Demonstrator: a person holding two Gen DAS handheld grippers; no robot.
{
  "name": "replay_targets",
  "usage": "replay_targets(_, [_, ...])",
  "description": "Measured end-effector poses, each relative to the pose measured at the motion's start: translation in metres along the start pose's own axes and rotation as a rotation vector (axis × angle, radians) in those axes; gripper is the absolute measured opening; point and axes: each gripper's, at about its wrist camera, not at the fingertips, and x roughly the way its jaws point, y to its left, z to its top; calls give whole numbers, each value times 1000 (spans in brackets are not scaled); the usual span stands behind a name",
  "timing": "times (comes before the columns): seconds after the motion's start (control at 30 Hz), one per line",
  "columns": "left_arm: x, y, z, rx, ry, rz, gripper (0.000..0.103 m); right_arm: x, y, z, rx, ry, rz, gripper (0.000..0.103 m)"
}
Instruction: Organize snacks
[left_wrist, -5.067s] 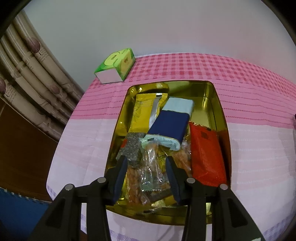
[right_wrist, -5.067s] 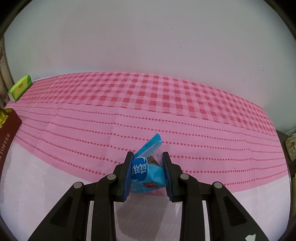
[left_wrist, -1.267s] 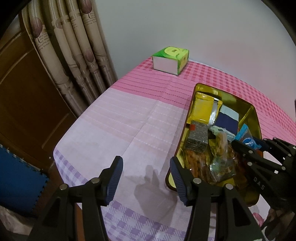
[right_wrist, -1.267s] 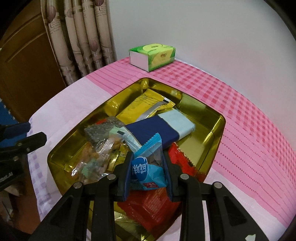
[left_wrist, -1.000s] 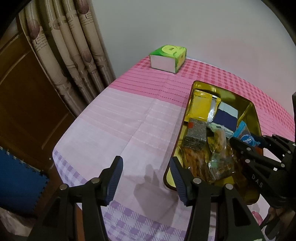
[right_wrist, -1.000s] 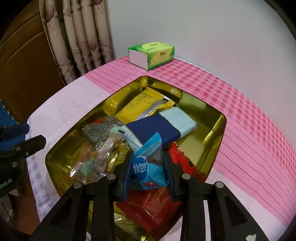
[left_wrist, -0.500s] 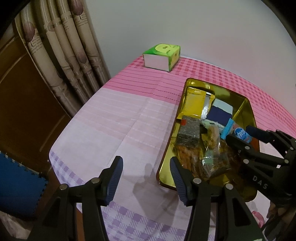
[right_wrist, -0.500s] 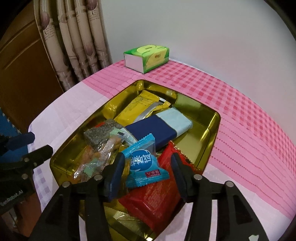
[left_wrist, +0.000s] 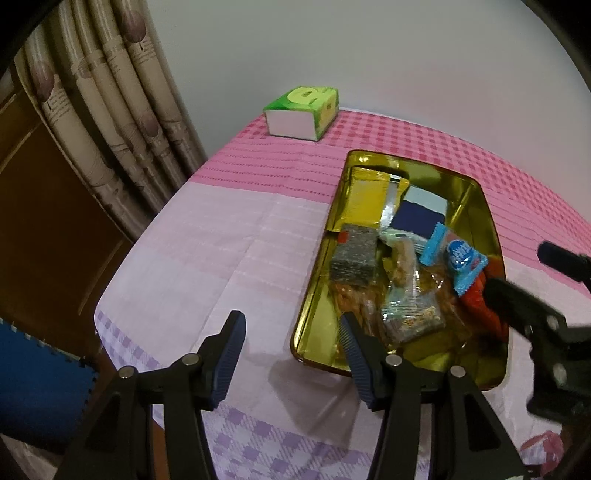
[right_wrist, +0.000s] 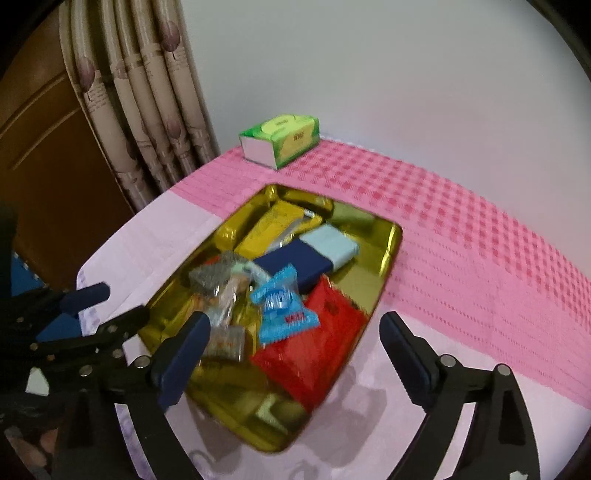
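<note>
A gold tin tray (left_wrist: 491, 236) (right_wrist: 391, 254) on the pink cloth holds several snacks. A blue snack packet (right_wrist: 282, 308) (left_wrist: 456, 260) lies on top of the pile, beside a red packet (right_wrist: 317, 354) and a navy-and-pale-blue bar (right_wrist: 314, 254). My right gripper (right_wrist: 291, 347) is open wide and empty, above the tray's near end. My left gripper (left_wrist: 290, 349) is open and empty, over the cloth by the tray's left near corner.
A green tissue box (left_wrist: 301, 112) (right_wrist: 280, 140) stands at the back by the wall. Curtains (left_wrist: 110, 122) and a brown door (right_wrist: 48, 155) are left of the table. The table's left edge (left_wrist: 118, 280) is close to my left gripper.
My right gripper opened and let go of the blue packet, which now lies in the tray. The right gripper then pulled back and up. The left gripper has shifted little.
</note>
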Motion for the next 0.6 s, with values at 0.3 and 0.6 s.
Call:
replay_targets(0.3, [-2, -10, -3, 24, -1, -2, 54, -18, -2, -23, 32, 11, -29, 98])
replay_targets(0.6, [-5, -15, -5, 32, -10, -4, 54, -7, 3, -35, 23, 52, -50, 98])
